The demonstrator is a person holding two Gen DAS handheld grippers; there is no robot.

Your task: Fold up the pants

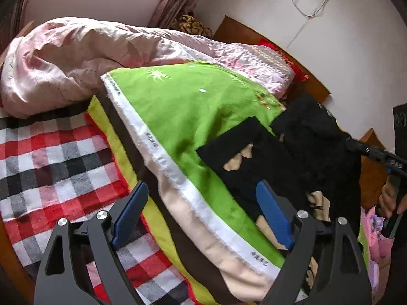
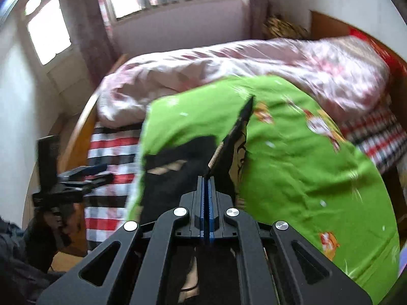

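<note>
The black pants [image 1: 274, 150] with a beige lining lie crumpled on a green blanket [image 1: 193, 106] at the bed's right side. My left gripper [image 1: 201, 203] hangs open above the blanket's white edge, just left of the pants, with nothing between its blue pads [image 1: 129, 211]. In the right wrist view my right gripper [image 2: 206, 178] is shut on a thin edge of the pants [image 2: 239, 129], which stands up taut from its fingertips. The rest of the pants [image 2: 178, 167] droops below it. The left gripper [image 2: 101, 174] shows blurred at the left of that view.
A pink quilt [image 1: 76, 58] is heaped at the far side of the bed. A red, white and black checked sheet [image 1: 51, 157] covers the left part. A wooden headboard [image 1: 241, 33] runs along the white wall. A person's hand [image 1: 389, 198] holds the right gripper's handle.
</note>
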